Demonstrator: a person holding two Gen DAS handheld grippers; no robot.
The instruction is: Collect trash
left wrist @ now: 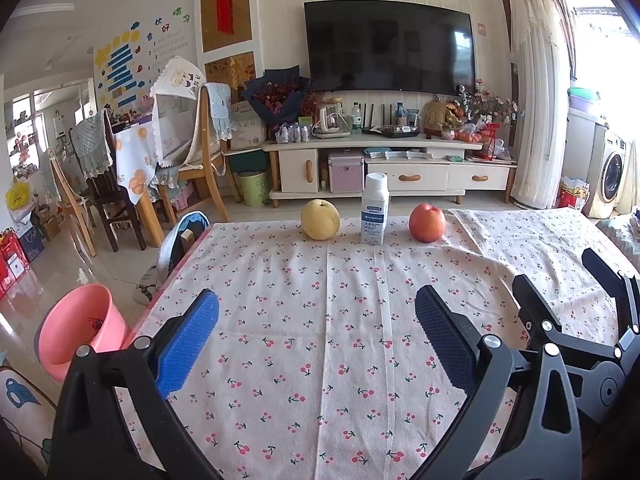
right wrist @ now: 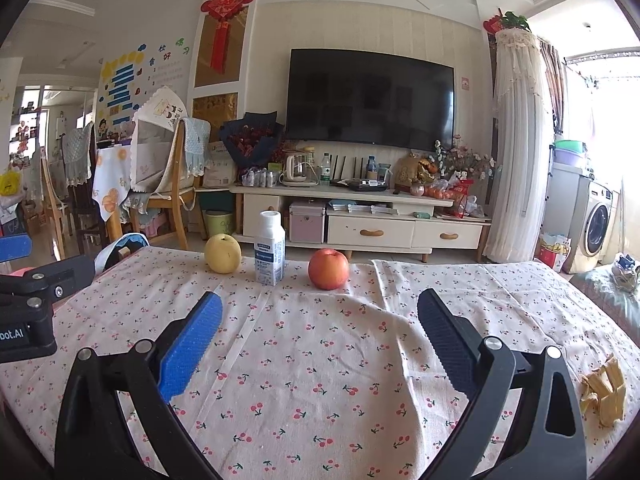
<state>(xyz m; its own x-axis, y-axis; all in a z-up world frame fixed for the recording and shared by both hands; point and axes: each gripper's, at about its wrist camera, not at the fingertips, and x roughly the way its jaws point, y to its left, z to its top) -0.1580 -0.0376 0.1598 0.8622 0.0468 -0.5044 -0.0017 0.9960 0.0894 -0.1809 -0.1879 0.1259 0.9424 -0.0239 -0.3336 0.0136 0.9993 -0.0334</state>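
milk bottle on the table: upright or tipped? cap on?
Upright. The milk bottle stands on its base on the cherry-print tablecloth, between the yellow pear and the red apple; white cap on top.

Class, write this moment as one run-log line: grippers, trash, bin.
left gripper: open, empty | right gripper: open, empty | banana peel: on table, right | pink bin: floor, left

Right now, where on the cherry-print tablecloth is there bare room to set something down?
The wide middle, between the open left gripper, open right gripper and the far row, is bare. Crowded: yellow pear, white milk bottle, red apple; banana peel at the right edge.
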